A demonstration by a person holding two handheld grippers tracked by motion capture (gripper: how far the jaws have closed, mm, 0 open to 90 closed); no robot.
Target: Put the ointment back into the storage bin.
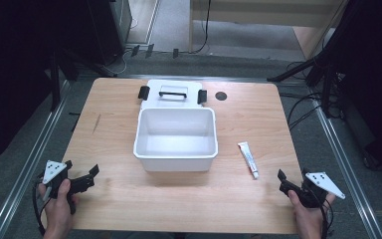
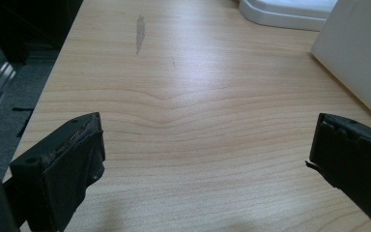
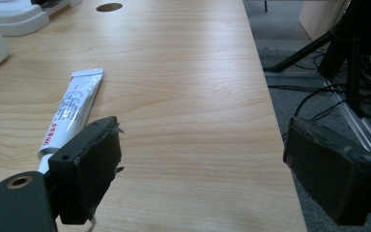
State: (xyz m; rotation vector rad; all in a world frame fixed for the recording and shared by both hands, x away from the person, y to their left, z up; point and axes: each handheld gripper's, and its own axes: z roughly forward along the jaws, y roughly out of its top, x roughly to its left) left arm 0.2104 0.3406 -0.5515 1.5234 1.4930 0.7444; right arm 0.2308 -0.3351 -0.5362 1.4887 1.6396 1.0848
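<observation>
White tube (image 1: 248,159) lies right of the bin (image 1: 175,152) on the tabletop (image 1: 258,119), so the spread, empty right claw (image 1: 284,182) should straddle its middle squarely before pinching.

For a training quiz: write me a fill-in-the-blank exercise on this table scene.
1. The white tube lies on the table nearest the ____ gripper.
2. The white bin in the middle is ____ inside.
3. The bin's lid lies flat ____ the bin.
4. The left gripper has its jaws ____.

Missing words: right; empty; behind; open
</observation>
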